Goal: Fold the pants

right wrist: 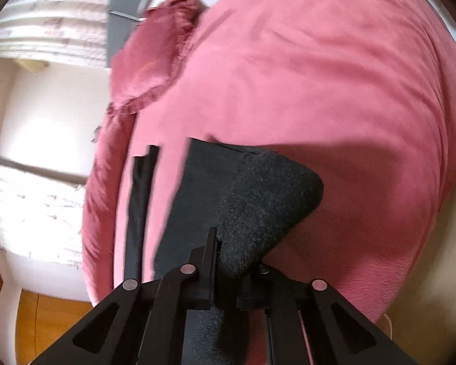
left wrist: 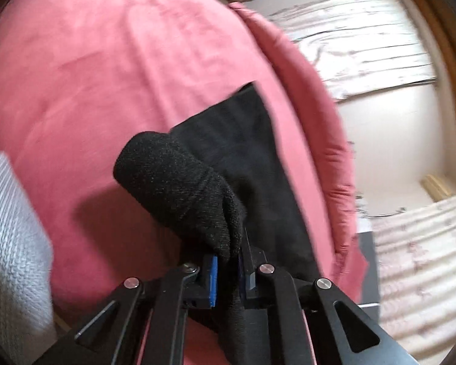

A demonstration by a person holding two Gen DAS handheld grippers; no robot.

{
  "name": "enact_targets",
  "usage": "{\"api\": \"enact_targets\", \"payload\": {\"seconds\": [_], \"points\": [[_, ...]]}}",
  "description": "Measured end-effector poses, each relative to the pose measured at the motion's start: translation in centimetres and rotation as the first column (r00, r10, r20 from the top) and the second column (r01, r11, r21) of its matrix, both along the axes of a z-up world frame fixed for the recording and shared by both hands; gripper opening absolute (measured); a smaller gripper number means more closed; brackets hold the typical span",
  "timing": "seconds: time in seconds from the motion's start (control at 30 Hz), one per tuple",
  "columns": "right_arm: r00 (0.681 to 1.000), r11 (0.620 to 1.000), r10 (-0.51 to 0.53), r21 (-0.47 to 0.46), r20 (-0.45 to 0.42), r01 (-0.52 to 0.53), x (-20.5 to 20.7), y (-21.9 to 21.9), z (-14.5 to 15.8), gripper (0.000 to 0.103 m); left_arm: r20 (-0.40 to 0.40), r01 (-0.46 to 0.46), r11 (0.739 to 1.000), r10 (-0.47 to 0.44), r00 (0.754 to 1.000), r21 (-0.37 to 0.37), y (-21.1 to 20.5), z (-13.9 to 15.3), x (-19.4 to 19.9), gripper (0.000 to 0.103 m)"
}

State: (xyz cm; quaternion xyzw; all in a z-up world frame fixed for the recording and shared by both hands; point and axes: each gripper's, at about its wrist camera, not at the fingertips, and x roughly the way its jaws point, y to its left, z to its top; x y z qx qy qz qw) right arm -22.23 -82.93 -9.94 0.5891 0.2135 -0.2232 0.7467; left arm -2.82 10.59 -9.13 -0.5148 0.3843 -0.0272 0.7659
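Black pants [left wrist: 246, 158] lie on a pink bed cover [left wrist: 106, 76]. In the left wrist view my left gripper [left wrist: 229, 269] is shut on a bunched corner of the knitted black fabric, which bulges up past the blue pads [left wrist: 213, 276]. In the right wrist view my right gripper [right wrist: 228, 261] is shut on another raised corner of the pants [right wrist: 258, 200], with the rest of the dark cloth trailing back over the pink cover [right wrist: 319, 76]. A narrow black strip [right wrist: 139, 200] of the pants lies to the left.
The bed's edge falls away to a white floor with pale patterned rugs [left wrist: 364, 39] and wooden trim [right wrist: 45, 319]. A pink frilled pillow [right wrist: 155, 54] rests at the bed's far side. A grey-white knitted cloth [left wrist: 12, 243] shows at the left.
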Motion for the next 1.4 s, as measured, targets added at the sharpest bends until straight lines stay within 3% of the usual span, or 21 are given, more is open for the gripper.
{"api": "enact_targets", "payload": {"seconds": [0.07,0.2,0.33,0.57,0.83,0.97,1.1,1.17,1.4], "points": [[1.000,0.999,0.023,-0.037,0.007,-0.023,0.5,0.2,1.9,0.008,0.061,0.004,0.999,-0.001,0.998,-0.044,0.2,1.6,0.2,0.010],[0.994,0.998,0.042,-0.055,0.103,-0.036,1.2,0.8,5.6,0.007,0.169,0.036,0.993,-0.017,0.986,-0.110,0.8,4.7,1.2,0.010],[0.981,0.995,0.068,-0.086,0.181,-0.054,1.3,2.0,9.2,0.007,0.201,0.020,0.986,0.014,0.979,-0.165,2.4,5.6,1.6,0.009],[0.957,0.994,0.073,-0.095,0.281,-0.048,-2.7,4.6,13.2,0.007,0.192,-0.017,0.974,0.061,0.980,-0.225,6.6,4.0,0.1,0.009],[0.945,0.988,0.096,-0.143,0.312,-0.053,-7.5,8.2,16.2,0.007,0.185,-0.007,0.961,0.060,0.981,-0.278,8.9,3.0,-1.4,0.009],[0.942,0.984,0.109,-0.171,0.317,-0.057,-8.7,9.4,17.5,0.007,0.120,-0.011,0.958,0.047,0.992,-0.285,9.2,1.4,-0.9,0.010],[0.955,0.993,0.073,-0.114,0.287,-0.042,-6.3,8.0,16.1,0.007,0.097,-0.009,0.952,0.041,0.994,-0.306,8.4,1.0,0.7,0.010],[0.962,0.995,0.071,-0.093,0.266,-0.047,-3.7,7.2,15.5,0.007,0.108,0.014,0.959,0.018,0.994,-0.283,7.7,2.0,2.2,0.010],[0.971,0.992,0.075,-0.116,0.226,-0.049,9.1,3.0,16.3,0.007,0.144,0.043,0.972,-0.009,0.990,-0.232,5.9,5.2,10.3,0.010]]}}
